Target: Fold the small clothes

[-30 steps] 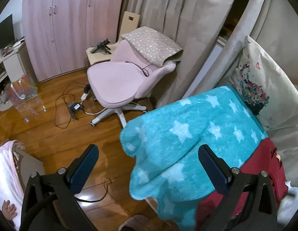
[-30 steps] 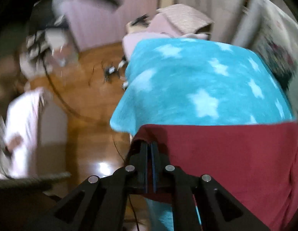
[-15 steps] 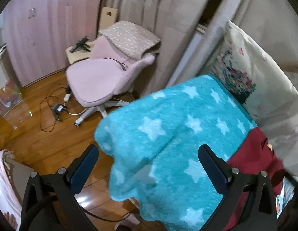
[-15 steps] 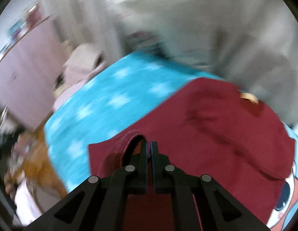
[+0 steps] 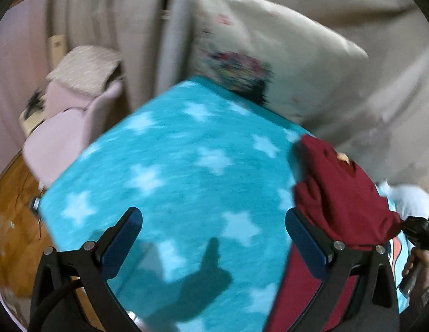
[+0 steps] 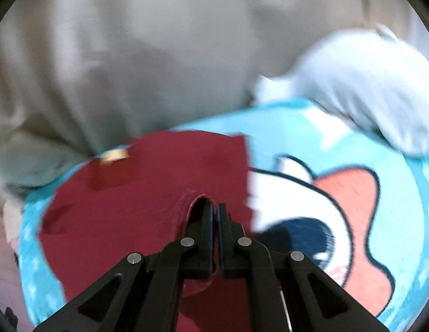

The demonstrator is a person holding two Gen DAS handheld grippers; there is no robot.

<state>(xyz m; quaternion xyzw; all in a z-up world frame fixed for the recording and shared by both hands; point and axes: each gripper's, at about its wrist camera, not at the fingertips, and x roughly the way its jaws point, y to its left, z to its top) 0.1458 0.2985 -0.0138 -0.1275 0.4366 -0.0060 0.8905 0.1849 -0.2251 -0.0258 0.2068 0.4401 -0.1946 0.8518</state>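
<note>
Red garment (image 6: 148, 210): on the star blanket (image 5: 170, 171), one edge doubled over, fold unfinished. My right gripper (image 6: 213, 210): jaws pinching its hem. My left gripper (image 5: 211, 235): jaws spread, empty. Remaining, I judge: lay down, flatten, fold again.

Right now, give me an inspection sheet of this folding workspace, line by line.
Surface: turquoise fleece blanket with pale stars; a cartoon print shows on its far part in the right wrist view.
Job's things: dark red knit garment lying on the blanket, one edge lifted.
Clutter: cream printed pillow; pale blue-white cloth bundle.
Grippers: left gripper fingers wide apart, empty, above the blanket; right gripper closed on a fold of the red garment.
Cables: nothing seen clearly; the floor is blurred.
Surroundings: beige curtain, pink office chair with a spotted grey cushion, wooden floor.
</note>
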